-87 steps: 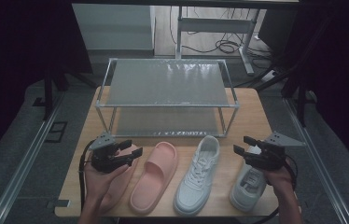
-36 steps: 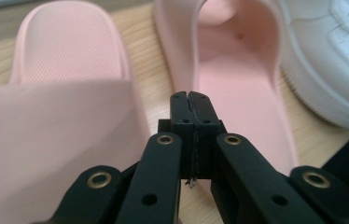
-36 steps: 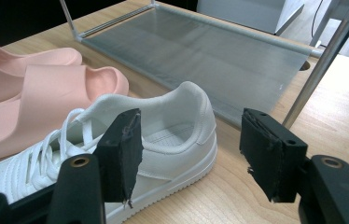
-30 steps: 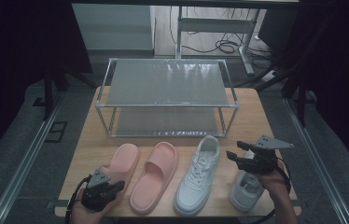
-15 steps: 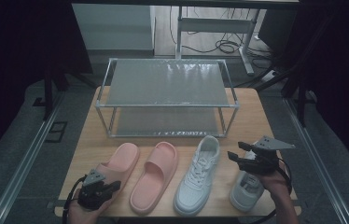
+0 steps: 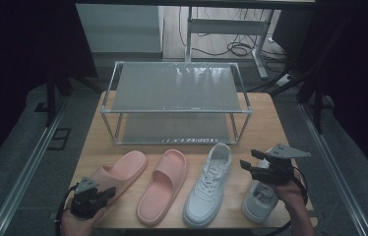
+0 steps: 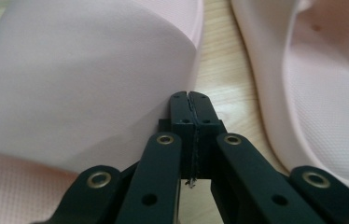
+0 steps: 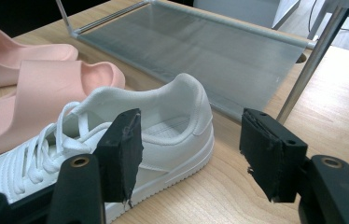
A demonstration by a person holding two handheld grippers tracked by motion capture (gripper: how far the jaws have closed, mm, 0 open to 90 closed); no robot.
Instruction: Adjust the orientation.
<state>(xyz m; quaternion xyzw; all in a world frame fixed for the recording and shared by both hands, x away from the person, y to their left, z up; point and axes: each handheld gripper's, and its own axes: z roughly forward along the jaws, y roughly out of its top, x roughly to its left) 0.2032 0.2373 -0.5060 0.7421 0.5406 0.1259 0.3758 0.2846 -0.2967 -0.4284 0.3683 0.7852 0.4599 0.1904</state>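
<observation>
Two pink slippers and two white sneakers lie in a row on the wooden table (image 6: 270,125). My left gripper (image 6: 104,192) is shut with nothing in it, low at the near end of the left pink slipper (image 6: 125,171). Its closed tips (image 7: 192,100) lie against that slipper's strap (image 7: 79,74), and the right pink slipper (image 7: 317,93) is beside them. My right gripper (image 6: 250,160) hovers open over the right white sneaker (image 6: 261,197). The heel of the left white sneaker (image 8: 172,116) shows beyond the right gripper's (image 8: 189,140) apart jaws.
A two-tier metal shoe rack (image 6: 177,87) stands across the back half of the table, both shelves bare; its lower shelf (image 8: 200,51) and a leg (image 8: 303,74) are close ahead of the right gripper. The table's near edge is just under both hands. Cables lie on the floor behind.
The left gripper has come down from above the left slipper to the table's near edge and slid a little left. The right gripper dropped slightly earlier and has since held still.
</observation>
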